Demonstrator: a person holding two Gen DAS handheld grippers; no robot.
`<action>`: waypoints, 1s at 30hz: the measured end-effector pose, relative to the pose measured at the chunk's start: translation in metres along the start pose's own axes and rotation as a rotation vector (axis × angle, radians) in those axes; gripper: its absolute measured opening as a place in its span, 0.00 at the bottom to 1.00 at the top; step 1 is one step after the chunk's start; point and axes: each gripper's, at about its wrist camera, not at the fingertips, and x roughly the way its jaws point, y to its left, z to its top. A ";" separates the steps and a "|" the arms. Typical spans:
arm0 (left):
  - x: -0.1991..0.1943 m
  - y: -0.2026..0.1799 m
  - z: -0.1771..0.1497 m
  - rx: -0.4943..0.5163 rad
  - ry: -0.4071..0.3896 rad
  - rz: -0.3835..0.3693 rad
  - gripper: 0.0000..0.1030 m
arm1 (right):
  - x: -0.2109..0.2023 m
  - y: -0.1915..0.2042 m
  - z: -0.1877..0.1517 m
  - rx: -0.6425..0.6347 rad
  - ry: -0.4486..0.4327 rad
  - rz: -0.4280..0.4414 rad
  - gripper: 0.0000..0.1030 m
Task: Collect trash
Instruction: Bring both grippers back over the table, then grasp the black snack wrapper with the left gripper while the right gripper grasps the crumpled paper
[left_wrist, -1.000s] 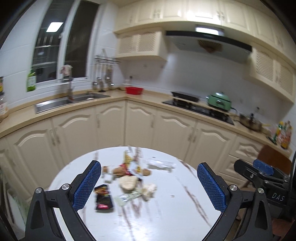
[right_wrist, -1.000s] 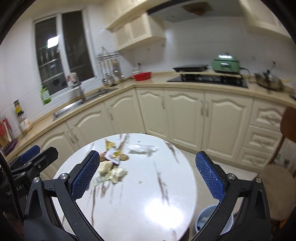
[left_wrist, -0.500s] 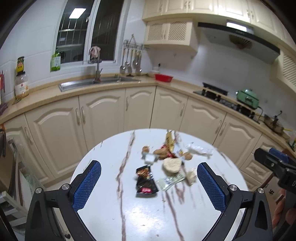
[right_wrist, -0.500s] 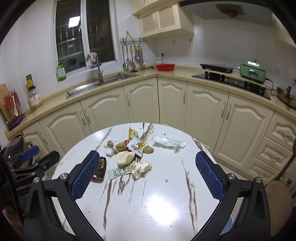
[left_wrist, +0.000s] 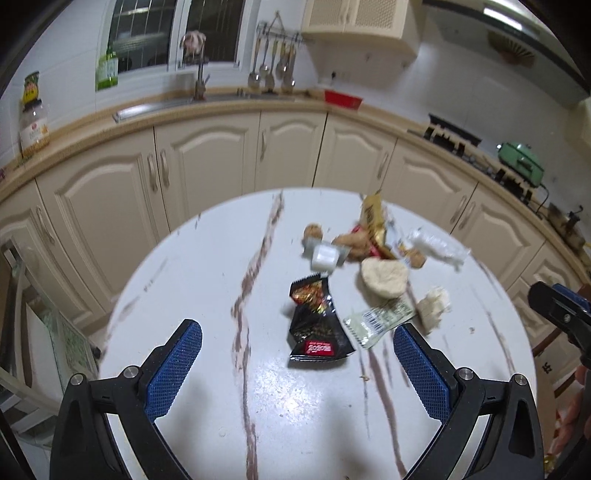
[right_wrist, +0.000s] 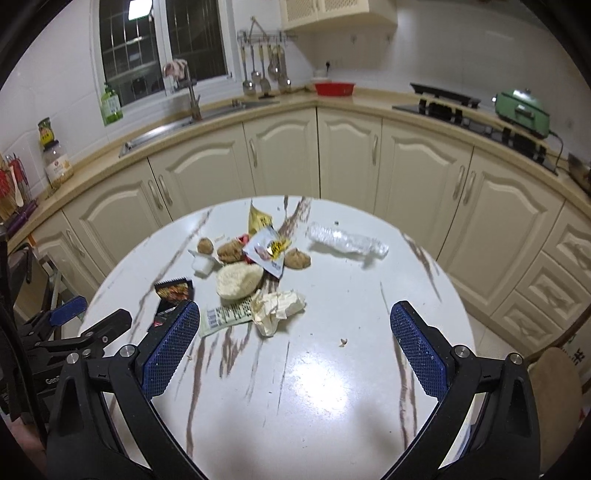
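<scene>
Left wrist view: the left gripper (left_wrist: 295, 365) hovers low over the round white table (left_wrist: 207, 288), fingers spread wide and empty. Just ahead lies a black snack wrapper (left_wrist: 316, 321), its long axis running away from the camera, torn end farthest. Beside it on the right, a pale green wrapper (left_wrist: 378, 321) lies slanted, next to a crumpled tissue (left_wrist: 434, 304). Beyond sit a round bun (left_wrist: 384, 277), a small white cup (left_wrist: 325, 256), brown lumps, a yellow packet (left_wrist: 373, 214) and a clear plastic wrapper (left_wrist: 439, 247) lying crosswise.

From the right wrist view, the right gripper (right_wrist: 295, 350) is likewise wide open and holds nothing; the trash lies ahead and left of centre. The table is marbled with brown veins. Behind curve cream cabinets (right_wrist: 347, 155), a sink (right_wrist: 184, 120), a window and a green cooker (right_wrist: 521, 109).
</scene>
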 end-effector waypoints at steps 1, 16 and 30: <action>0.012 -0.001 0.007 0.000 0.015 0.006 0.99 | 0.004 -0.001 0.001 0.001 0.009 0.000 1.00; 0.115 -0.012 0.056 0.027 0.126 0.046 0.99 | 0.067 -0.009 -0.005 0.009 0.128 0.012 1.00; 0.169 -0.023 0.071 0.078 0.162 0.075 0.95 | 0.120 0.004 -0.008 -0.009 0.210 0.064 0.95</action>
